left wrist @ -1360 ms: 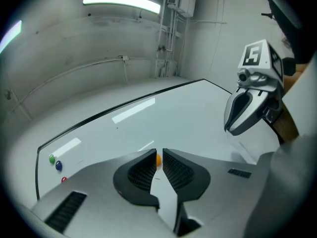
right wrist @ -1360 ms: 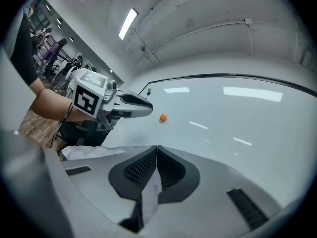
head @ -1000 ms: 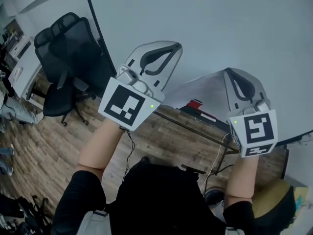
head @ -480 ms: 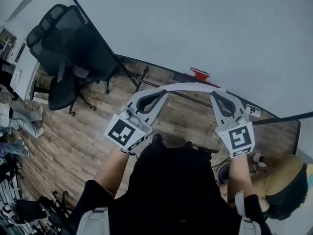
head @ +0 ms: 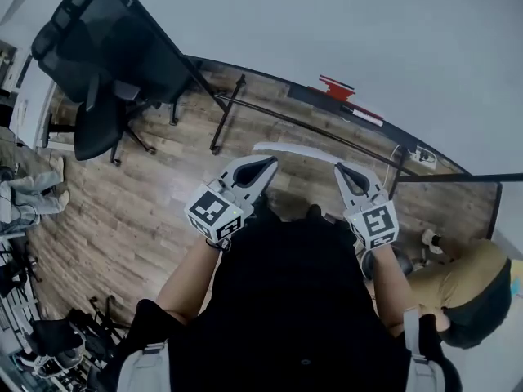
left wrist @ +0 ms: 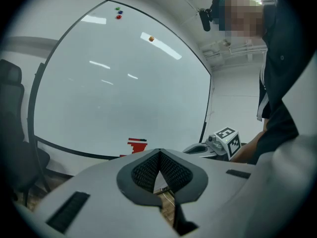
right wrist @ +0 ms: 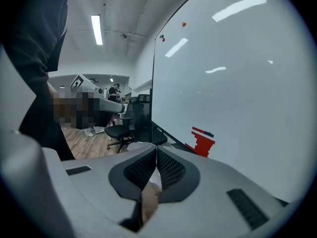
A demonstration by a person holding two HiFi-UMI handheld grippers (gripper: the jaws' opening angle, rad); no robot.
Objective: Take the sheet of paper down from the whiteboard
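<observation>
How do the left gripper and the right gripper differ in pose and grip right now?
The left gripper holds the left end of the sheet of paper; the right gripper holds its right end. In the head view the left gripper's marker cube sits rolled at a slant; the right gripper's marker cube sits squarer. Shared: both are shut on the sheet, which is off the whiteboard.

We wear a black top [head: 294, 300] with short sleeves [head: 147, 321]; pale grey straps [head: 145, 366] show at our shoulders; our left gripper [head: 270, 162] and right gripper [head: 340, 168] are smooth and light grey; each has a white cube [head: 214, 212] with black square marks; the pads [left wrist: 148, 170] are dark and bumpy.
</observation>
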